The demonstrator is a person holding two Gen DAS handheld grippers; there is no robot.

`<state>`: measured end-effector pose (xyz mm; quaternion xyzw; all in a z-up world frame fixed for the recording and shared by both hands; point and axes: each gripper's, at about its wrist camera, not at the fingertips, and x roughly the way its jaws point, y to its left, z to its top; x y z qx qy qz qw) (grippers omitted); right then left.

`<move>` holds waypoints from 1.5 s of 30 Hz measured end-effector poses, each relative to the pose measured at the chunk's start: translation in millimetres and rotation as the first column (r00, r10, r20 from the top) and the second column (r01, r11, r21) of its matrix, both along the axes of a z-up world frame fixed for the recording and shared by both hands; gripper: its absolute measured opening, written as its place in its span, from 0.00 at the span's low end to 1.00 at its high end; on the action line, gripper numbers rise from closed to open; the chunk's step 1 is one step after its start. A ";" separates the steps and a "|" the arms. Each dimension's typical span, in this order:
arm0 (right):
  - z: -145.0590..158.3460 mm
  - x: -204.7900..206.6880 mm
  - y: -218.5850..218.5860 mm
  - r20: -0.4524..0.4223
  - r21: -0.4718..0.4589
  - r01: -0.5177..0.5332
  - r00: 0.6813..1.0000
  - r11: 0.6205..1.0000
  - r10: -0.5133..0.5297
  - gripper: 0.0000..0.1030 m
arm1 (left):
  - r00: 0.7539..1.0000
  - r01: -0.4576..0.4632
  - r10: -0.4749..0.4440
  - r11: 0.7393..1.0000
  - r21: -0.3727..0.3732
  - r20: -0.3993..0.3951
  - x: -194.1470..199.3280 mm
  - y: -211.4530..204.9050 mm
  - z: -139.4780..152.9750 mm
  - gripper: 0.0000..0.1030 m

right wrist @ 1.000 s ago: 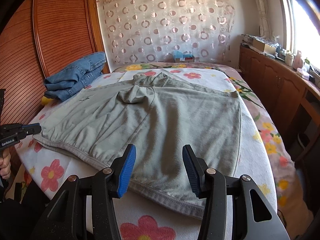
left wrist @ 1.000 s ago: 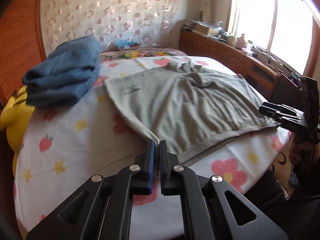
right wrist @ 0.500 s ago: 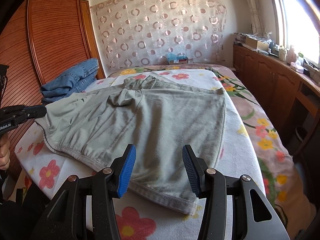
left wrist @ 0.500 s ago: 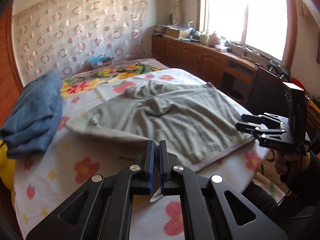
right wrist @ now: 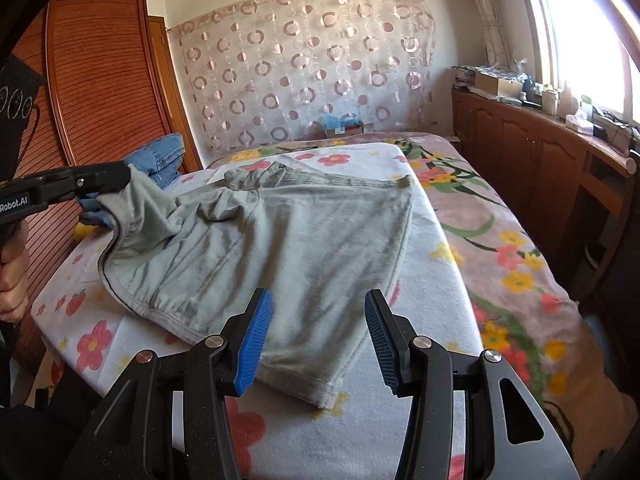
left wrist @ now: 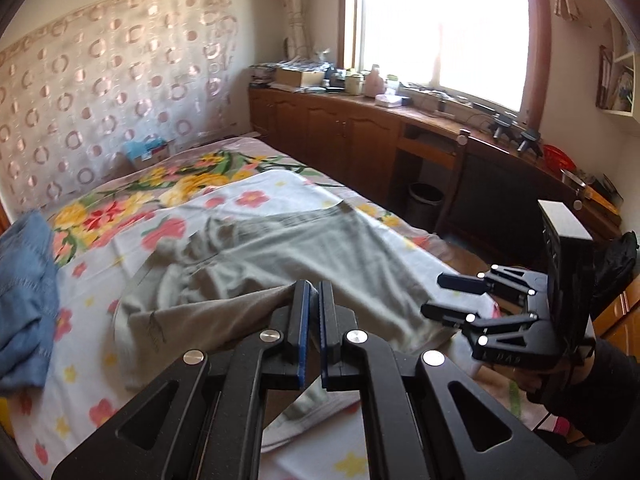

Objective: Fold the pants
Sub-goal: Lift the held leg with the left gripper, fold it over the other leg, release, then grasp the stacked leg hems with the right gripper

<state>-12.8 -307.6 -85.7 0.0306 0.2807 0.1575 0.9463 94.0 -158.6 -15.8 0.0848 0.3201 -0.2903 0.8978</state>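
My left hand-held gripper is clamped on an edge of the grey pants, near one corner. Its two jaws stand together with only the thin cloth between the blue pads. In the right wrist view this same hand-held gripper comes in from the left edge of the frame, and the cloth it pinches is raised off the bed and hangs from it in a loose fold. My bare hand is visible under it at the left edge.

My right hand-held gripper has its jaws apart, and nothing is between the blue pads. It hovers at the lower middle of the frame, over the near corner of the pants. In the left wrist view this hand-held gripper is at the right side of the frame, just beside the pants' edge, with my dark sleeve behind it.

The pants lie spread on the bed, on a white cover with flowers, in the centre of both frames. They are mostly flat, with some wrinkled cloth at the far end.

A pile of blue jeans lies on the bed at the left edge of the left wrist view, apart from the pants. A wooden cabinet runs under the window at the upper right.
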 end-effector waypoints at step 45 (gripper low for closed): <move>-13.4 45.5 47.1 -0.111 0.007 -0.116 0.987 0.993 0.116 0.25 | 0.966 -0.239 0.242 0.970 0.033 -0.095 10.1 65.4 -70.4 0.80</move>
